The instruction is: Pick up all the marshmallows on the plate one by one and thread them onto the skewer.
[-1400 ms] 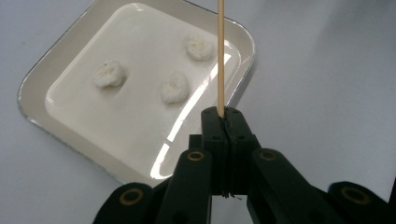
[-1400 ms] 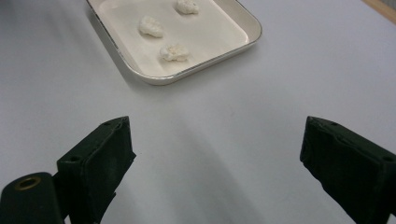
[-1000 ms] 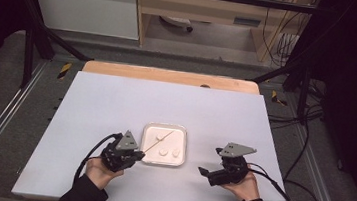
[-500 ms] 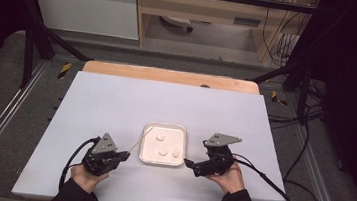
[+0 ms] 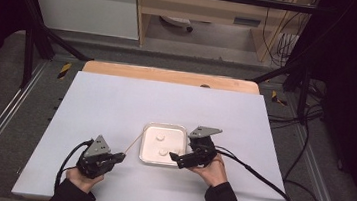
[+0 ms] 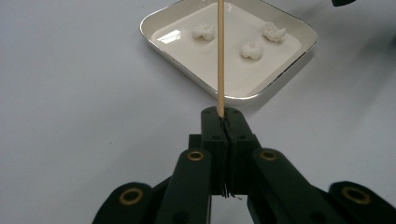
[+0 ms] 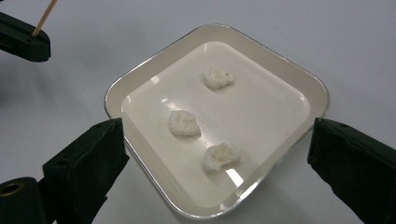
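Note:
A white square tray (image 5: 165, 126) sits on the white table, toward its near edge, holding three small white puffy pieces (image 7: 218, 77) (image 7: 183, 123) (image 7: 221, 156). My left gripper (image 5: 119, 156) is to the tray's left, shut on the end of a thin wooden skewer (image 5: 134, 144) that slants up toward the tray's left edge. In the left gripper view the jaws (image 6: 223, 114) pinch the skewer (image 6: 220, 51), which points over the tray (image 6: 261, 88). My right gripper (image 5: 181, 150) is open, and its jaws (image 7: 215, 133) straddle the tray's near right corner without touching the pieces.
A wooden board (image 5: 169, 76) runs along the table's far edge. Cables (image 5: 259, 174) trail from the right gripper across the table's right side. Metal frame rails (image 5: 37, 40) and a cabinet stand beyond. Open white surface lies behind and left of the tray.
My left gripper has drawn back to the left with the skewer, which no longer lies across the tray. The right gripper has moved left up to the tray's corner.

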Motion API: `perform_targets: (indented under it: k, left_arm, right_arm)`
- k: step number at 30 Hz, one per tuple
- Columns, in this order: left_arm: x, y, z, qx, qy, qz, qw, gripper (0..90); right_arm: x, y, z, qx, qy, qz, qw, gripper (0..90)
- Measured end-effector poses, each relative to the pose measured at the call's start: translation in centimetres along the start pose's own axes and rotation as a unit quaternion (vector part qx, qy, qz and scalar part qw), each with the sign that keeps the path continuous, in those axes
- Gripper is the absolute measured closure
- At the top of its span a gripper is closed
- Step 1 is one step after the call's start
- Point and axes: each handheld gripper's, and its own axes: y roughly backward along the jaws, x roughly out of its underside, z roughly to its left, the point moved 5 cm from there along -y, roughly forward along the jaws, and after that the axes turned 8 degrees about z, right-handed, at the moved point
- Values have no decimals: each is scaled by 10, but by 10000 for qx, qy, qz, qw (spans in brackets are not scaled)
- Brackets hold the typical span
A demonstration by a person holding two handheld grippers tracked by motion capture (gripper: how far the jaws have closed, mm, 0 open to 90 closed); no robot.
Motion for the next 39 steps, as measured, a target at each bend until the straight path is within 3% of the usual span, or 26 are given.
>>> perform_targets:
  k: [9, 17, 18, 23, 30, 39]
  left_arm:
    - [2, -2, 2, -2, 75, -22, 10000, 882]
    - [1, -3, 1, 11, 72, -31, 10000, 881]
    - [1, -3, 1, 14, 73, -25, 10000, 881]
    - [1, -3, 2, 16, 83, -37, 10000, 881]
    - [1, -3, 1, 15, 71, -32, 10000, 881]
    - [1, -3, 1, 11, 70, -22, 10000, 881]
  right_arm:
    - [-7, -26, 14, 7, 88, 217, 9997, 102]
    - [-8, -46, 17, 80, 49, 241, 9997, 281]
    - [-7, -49, 18, 91, 126, 297, 9994, 308]
    - [-6, -55, 22, 204, 297, 417, 9985, 433]
    - [-4, -60, 20, 110, 212, 546, 9982, 542]
    - [-2, -61, 23, 179, 337, 443, 9983, 655]
